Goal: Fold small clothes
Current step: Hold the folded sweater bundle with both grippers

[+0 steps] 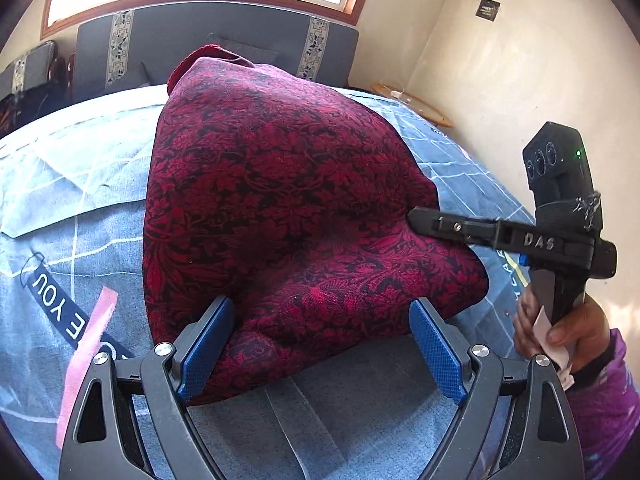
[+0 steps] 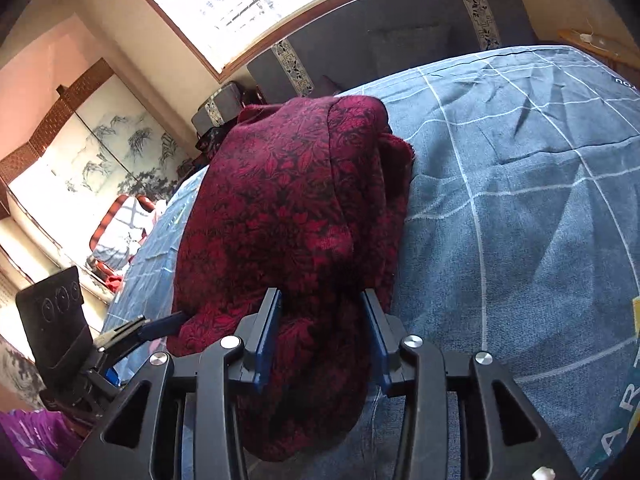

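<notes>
Now, with left tongs (image 1: 322, 346) spread wide over the cloth (image 1: 280, 200) and right tongs (image 2: 322, 336) half-closed around a bunch, pinch edges evenly.

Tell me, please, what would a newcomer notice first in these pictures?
First, the dark red floral garment bunched in the middle of the blue bedspread. The left gripper stands open around its near edge, and the right gripper holds a fold of it.
</notes>
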{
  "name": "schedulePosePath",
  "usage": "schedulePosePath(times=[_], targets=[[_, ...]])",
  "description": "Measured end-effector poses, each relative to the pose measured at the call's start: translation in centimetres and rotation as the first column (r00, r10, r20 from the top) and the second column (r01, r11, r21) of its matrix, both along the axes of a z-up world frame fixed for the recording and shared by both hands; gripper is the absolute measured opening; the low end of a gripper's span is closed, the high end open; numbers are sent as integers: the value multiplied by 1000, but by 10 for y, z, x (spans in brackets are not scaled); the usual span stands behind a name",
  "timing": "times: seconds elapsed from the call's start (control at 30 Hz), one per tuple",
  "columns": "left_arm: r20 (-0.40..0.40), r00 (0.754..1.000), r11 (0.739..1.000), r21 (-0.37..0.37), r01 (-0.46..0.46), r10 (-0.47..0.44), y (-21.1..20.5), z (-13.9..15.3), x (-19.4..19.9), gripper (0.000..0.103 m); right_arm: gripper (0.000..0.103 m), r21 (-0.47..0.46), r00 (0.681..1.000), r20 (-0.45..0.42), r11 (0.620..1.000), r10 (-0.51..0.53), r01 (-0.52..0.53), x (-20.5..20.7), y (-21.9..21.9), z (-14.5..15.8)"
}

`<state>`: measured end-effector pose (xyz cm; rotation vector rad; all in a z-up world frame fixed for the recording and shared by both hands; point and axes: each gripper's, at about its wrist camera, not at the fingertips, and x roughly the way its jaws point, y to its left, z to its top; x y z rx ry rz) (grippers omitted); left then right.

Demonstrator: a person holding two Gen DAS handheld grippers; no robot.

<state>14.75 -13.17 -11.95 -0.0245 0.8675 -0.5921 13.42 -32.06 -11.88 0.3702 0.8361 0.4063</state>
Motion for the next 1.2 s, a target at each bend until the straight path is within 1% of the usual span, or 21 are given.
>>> schedulePosePath(times=[0.03,0.1,0.13,0.23,0.3,0.37,0.47,0.6,0.63,0.7,0.77,0.8,0.83,0.9,1.07,1.1,1.13,1.17,1.2], targets=[[5,1000,1000,11,-6,6,0,0,0,89,28,-4,1000,-2,1000,-6,6,0,0,-2],[14,1000,1000,28,-7,6,-4,0,0,89,18,10,1000,-6,1000,-19,19,0,-4,-4],[19,1000,999,39,-8,7,-4,0,0,89,15,13,1000,-2,1000,-24,24,-1,-6,-3],[39,999,997,70,-11,8,1,-2,0,93,12,51,999,13,998,-38,37,-9,-11,1],[54,999,996,87,-13,8,1,-2,-1,94,11,41,999,18,998,-44,43,-13,-12,1],[59,998,995,100,-12,6,0,-3,-1,94,11,50,999,-4,997,-50,50,-11,-14,-9],[65,998,994,113,-11,4,1,-2,-1,94,11,105,998,-16,993,-60,62,-10,-19,-18],[68,998,993,119,-10,1,-1,-2,-3,95,11,78,999,-7,996,-49,49,-10,-12,-15],[70,998,993,120,-2,-6,-2,-3,-2,95,13,74,999,-6,996,-41,42,-9,-11,-12],[43,999,992,121,21,-26,-2,-7,2,95,20,83,999,5,996,-35,35,-8,-10,-5],[50,998,993,120,24,-31,-3,-7,1,95,25,74,999,15,997,-33,32,-2,-12,4],[50,998,992,126,29,-35,-5,-8,1,95,32,62,999,16,997,-46,45,3,-14,9],[49,998,990,134,34,-41,-6,-8,1,95,49,68,998,19,996,-59,58,9,-17,13],[54,997,988,152,41,-50,-9,-10,0,95,66,110,998,36,993,-50,45,26,-23,20],[70,996,981,187,44,-58,-17,-13,-2,97,66,147,999,-24,989,-27,31,91,-23,21],[71,996,981,191,44,-58,-19,-14,-2,97,54,151,999,-30,988,-11,16,104,-19,21],[73,996,980,194,44,-60,-20,-14,-2,97,27,137,999,-36,991,1,4,114,-14,22],[76,995,979,200,45,-62,-21,-15,-2,97,21,124,999,-44,992,5,0,123,-9,24],[79,995,978,206,44,-61,-22,-15,-2,97,20,120,999,-38,993,13,-8,129,-5,27]])
